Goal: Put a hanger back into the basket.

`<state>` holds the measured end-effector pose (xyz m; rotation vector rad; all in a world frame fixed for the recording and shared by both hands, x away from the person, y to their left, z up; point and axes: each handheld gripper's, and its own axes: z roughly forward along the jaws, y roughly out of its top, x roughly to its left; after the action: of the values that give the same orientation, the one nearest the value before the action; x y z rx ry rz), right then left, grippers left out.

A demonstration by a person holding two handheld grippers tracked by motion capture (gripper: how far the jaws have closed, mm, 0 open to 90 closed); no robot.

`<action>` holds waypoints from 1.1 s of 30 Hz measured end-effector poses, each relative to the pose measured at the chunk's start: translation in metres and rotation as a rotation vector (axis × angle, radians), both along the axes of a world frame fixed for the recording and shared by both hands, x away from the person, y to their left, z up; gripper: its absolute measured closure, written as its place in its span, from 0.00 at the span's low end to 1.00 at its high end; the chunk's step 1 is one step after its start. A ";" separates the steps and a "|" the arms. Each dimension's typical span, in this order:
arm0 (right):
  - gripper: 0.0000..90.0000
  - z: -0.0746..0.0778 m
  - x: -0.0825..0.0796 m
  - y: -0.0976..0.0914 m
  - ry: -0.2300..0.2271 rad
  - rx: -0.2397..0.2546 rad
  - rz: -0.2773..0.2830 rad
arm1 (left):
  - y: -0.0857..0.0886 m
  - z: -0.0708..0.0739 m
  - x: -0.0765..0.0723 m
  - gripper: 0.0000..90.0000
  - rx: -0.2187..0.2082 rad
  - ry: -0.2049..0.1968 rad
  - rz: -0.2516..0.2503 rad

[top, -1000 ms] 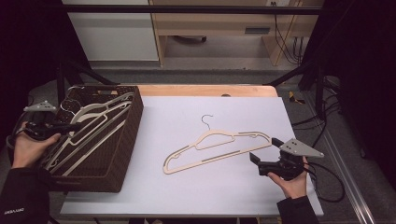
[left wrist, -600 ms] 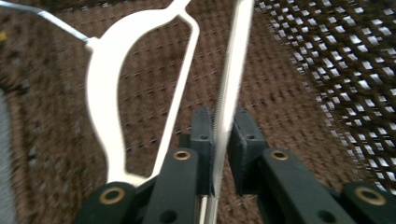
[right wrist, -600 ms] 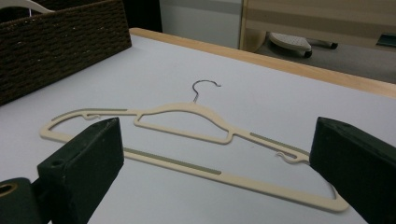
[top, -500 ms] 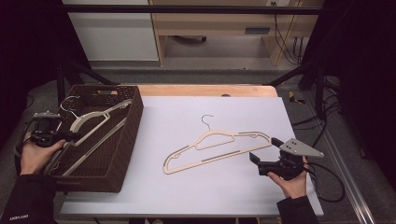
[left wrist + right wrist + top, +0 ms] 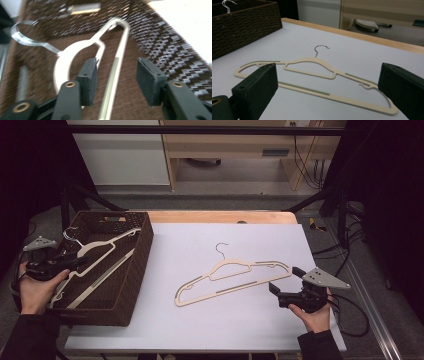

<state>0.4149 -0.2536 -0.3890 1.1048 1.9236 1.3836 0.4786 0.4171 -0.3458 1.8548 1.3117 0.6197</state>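
Hanger in basket (image 5: 75,53): cream, metal hook, lying in the brown wicker basket (image 5: 131,285). Its bar passes between the left gripper (image 5: 116,77) fingers, nearer 1 pad (image 5: 90,80); neither pad touches it. Jaws approx. half open, have just been opening, nothing gripped.

Hanger on table (image 5: 232,280): 2nd cream hanger, flat on the white table (image 5: 200,330), just ahead of the right gripper (image 5: 285,287) fingertips. Jaws wide apart, holding nothing, its end opposite the gap.

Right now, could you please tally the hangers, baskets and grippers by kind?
Cream hangers: 2, one on the table, one in the basket
Wicker basket: 1
Grippers: 2, left gripper, right gripper
Total: 5
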 end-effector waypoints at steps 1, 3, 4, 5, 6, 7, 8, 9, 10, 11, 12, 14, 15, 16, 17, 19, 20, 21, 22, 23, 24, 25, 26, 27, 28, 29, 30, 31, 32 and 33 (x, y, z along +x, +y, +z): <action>0.03 0.000 0.000 0.000 0.000 0.000 0.000 | -0.006 0.002 -0.002 0.55 -0.006 -0.013 -0.013; 0.03 0.001 -0.001 -0.001 -0.004 0.008 0.002 | -0.017 0.005 -0.005 0.48 -0.022 -0.043 -0.047; 0.03 0.001 -0.001 -0.001 -0.004 0.008 0.002 | -0.023 0.006 -0.007 0.48 -0.022 -0.053 -0.067; 0.03 0.001 0.000 -0.001 -0.006 0.008 0.004 | -0.029 0.008 -0.009 0.46 -0.028 -0.069 -0.083; 0.03 0.001 0.000 0.000 -0.004 0.006 0.004 | -0.035 0.008 -0.011 0.40 -0.041 -0.083 -0.097; 0.03 0.000 0.000 0.000 -0.002 0.004 0.002 | -0.041 0.009 -0.012 0.36 -0.055 -0.093 -0.114; 0.03 0.000 0.000 0.000 -0.004 0.004 0.006 | -0.047 0.009 -0.013 0.34 -0.070 -0.102 -0.130; 0.03 0.000 0.000 0.000 -0.001 0.004 0.003 | -0.053 0.010 -0.014 0.32 -0.076 -0.109 -0.145; 0.03 0.000 0.000 0.001 -0.001 0.004 0.004 | -0.059 0.010 -0.015 0.29 -0.085 -0.120 -0.158; 0.03 0.000 0.000 0.001 0.000 0.004 0.004 | -0.065 0.010 -0.016 0.26 -0.094 -0.127 -0.172; 0.03 0.000 0.000 0.001 0.000 0.004 0.004 | -0.070 0.010 -0.017 0.26 -0.101 -0.134 -0.184; 0.03 -0.001 0.001 0.001 0.001 0.002 0.009 | -0.082 0.009 -0.019 0.19 -0.098 -0.151 -0.194; 0.03 -0.001 0.001 0.001 0.003 0.004 0.010 | -0.092 0.009 -0.021 0.16 -0.110 -0.154 -0.212; 0.03 -0.001 0.001 0.001 0.003 0.004 0.010 | -0.092 0.009 -0.021 0.14 -0.110 -0.154 -0.212; 0.03 -0.001 0.001 0.001 0.003 0.005 0.012 | -0.097 0.008 -0.023 0.13 -0.116 -0.157 -0.221; 0.03 -0.001 0.001 0.001 0.003 0.005 0.013 | -0.108 0.008 -0.025 0.13 -0.112 -0.160 -0.241; 0.03 -0.001 0.001 0.002 0.004 0.005 0.011 | -0.113 0.007 -0.027 0.12 -0.116 -0.161 -0.251; 0.03 -0.001 0.001 0.002 0.005 0.006 0.012 | -0.119 0.007 -0.028 0.11 -0.115 -0.160 -0.265; 0.03 -0.001 0.001 0.002 0.007 0.006 0.013 | -0.125 0.006 -0.029 0.11 -0.114 -0.162 -0.281; 0.03 -0.001 0.001 0.002 0.005 0.006 0.014 | -0.131 0.006 -0.030 0.11 -0.107 -0.161 -0.297; 0.03 -0.001 0.001 0.002 0.005 0.006 0.014 | -0.137 0.005 -0.031 0.11 -0.108 -0.161 -0.312; 0.03 -0.001 0.001 0.002 0.009 0.012 0.011 | -0.143 0.005 -0.032 0.10 -0.106 -0.160 -0.329; 0.03 -0.001 0.001 0.002 0.010 0.012 0.012 | -0.149 0.004 -0.032 0.10 -0.101 -0.158 -0.343; 0.03 -0.001 0.001 0.002 0.010 0.013 0.012 | -0.156 0.004 -0.032 0.10 -0.098 -0.155 -0.354; 0.03 -0.001 0.001 0.002 0.012 0.012 0.013 | -0.162 0.003 -0.032 0.10 -0.096 -0.150 -0.366; 0.03 -0.001 0.001 0.002 0.012 0.012 0.013 | -0.167 0.002 -0.031 0.10 -0.092 -0.143 -0.377; 0.03 -0.001 0.001 0.002 0.013 0.011 0.014 | -0.173 0.002 -0.030 0.10 -0.088 -0.138 -0.388; 0.03 -0.001 0.001 0.002 0.013 0.011 0.014 | -0.179 0.001 -0.028 0.10 -0.083 -0.132 -0.401; 0.03 -0.001 0.001 0.002 0.012 0.011 0.015 | -0.185 0.000 -0.027 0.11 -0.077 -0.127 -0.410; 0.03 -0.001 0.001 0.002 0.014 0.008 0.017 | -0.190 -0.001 -0.026 0.11 -0.074 -0.124 -0.419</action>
<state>0.4162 -0.2513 -0.3903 1.1064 1.9433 1.3972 0.4530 0.2271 -0.3466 1.9192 0.8186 0.4471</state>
